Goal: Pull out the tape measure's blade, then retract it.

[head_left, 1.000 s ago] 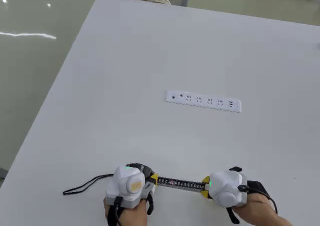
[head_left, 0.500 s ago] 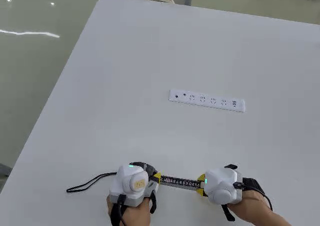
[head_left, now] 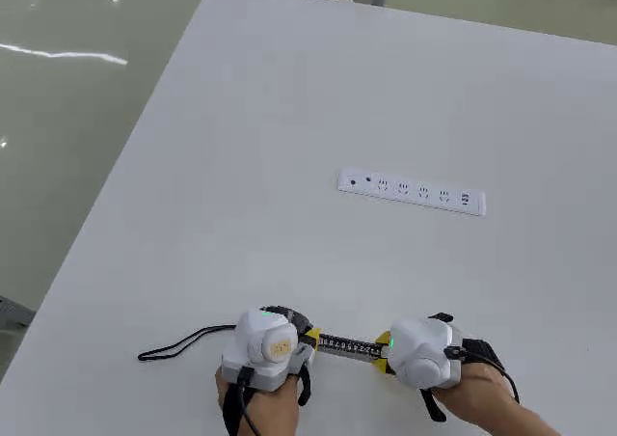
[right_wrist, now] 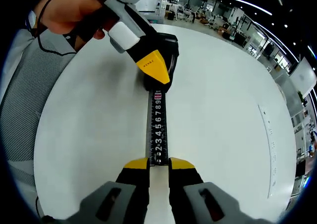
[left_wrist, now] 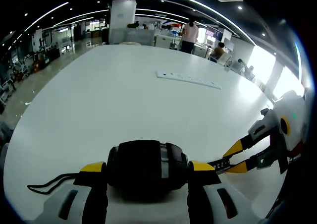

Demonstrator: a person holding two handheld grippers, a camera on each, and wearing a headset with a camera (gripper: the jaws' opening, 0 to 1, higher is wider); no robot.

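Shorter now, the blade [right_wrist: 158, 130] is pinched by the right hand-held gripper [right_wrist: 158, 163], the left hand-held gripper [left_wrist: 147, 168] clamping the tape measure case [right_wrist: 161, 53]; retraction seemingly needs slow feeding inward.

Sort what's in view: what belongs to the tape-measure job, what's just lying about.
In the job: tape measure case, clamped in the left gripper; its blade, pinched by the right gripper.
Lying about: power strip, apart on the white table.
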